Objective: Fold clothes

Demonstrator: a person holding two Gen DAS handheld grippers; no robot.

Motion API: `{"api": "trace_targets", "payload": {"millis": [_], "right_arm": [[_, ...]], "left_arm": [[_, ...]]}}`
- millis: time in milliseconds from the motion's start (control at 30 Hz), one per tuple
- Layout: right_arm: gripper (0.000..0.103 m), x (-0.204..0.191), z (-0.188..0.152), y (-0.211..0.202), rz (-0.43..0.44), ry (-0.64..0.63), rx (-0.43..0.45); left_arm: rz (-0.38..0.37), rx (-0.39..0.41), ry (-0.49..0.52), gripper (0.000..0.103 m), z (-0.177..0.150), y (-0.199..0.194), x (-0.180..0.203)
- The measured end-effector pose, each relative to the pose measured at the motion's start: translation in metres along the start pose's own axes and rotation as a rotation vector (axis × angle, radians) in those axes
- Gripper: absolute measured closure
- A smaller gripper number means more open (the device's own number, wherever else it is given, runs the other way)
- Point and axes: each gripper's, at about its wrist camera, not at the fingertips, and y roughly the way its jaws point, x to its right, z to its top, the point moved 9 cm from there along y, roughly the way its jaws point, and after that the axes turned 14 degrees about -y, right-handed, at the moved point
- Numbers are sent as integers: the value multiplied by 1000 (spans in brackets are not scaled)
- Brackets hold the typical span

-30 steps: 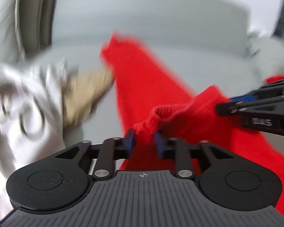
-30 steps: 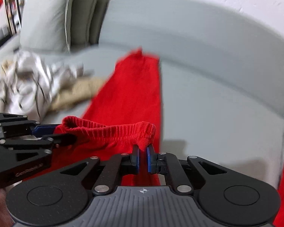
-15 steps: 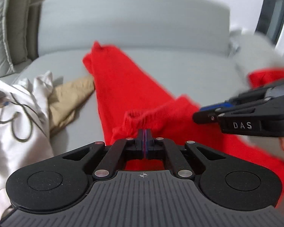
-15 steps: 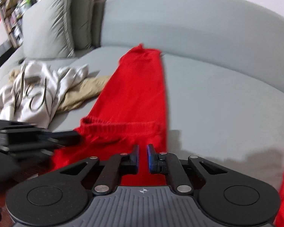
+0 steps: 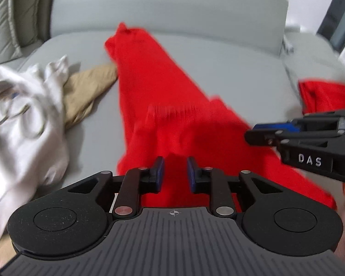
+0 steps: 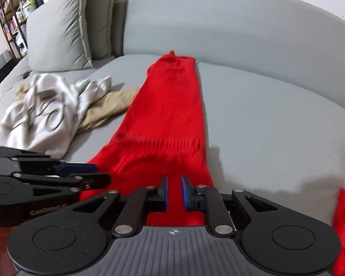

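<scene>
red pants [image 6: 172, 105] | folded lengthwise, waistband near | flat on sofa

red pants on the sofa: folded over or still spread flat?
Folded. The red pants lie on the sofa with the waistband end doubled back over the legs; its ribbed edge crosses mid-length. Neither tool grips the cloth.

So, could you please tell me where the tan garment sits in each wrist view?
Left wrist: tan garment at left of centre, between white clothes and red trousers.
Right wrist: tan garment left of middle.
Shared landmark: the red trousers, running up the centre.
</scene>
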Motion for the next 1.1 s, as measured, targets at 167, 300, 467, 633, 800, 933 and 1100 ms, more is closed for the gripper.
{"api": "trace_targets", "payload": {"millis": [167, 300, 467, 633, 800, 933, 1100], "right_arm": [[89, -29, -39, 4, 53, -49, -64], [98, -30, -52, 4, -44, -180, -74], [96, 1, -59, -28, -149, -113, -98], [89, -8, -55, -69, -75, -13, -12], [89, -53, -73, -60, 46, -16, -44], [100, -58, -97, -47, 1, -74, -106], [96, -38, -104, -73, -35, -4, -101]], "left_arm": [[28, -89, 8, 82, -44, 3, 3], [46, -95, 10, 83, -47, 5, 0], [88, -67, 35, 92, -48, -28, -9], [-36, -52, 35, 91, -64, -56, 13], [-38, -85, 79, 88, -89, -36, 34], [20, -137, 88, 88, -97, -26, 30], [41, -92, 62, 90, -94, -46, 16]]}}
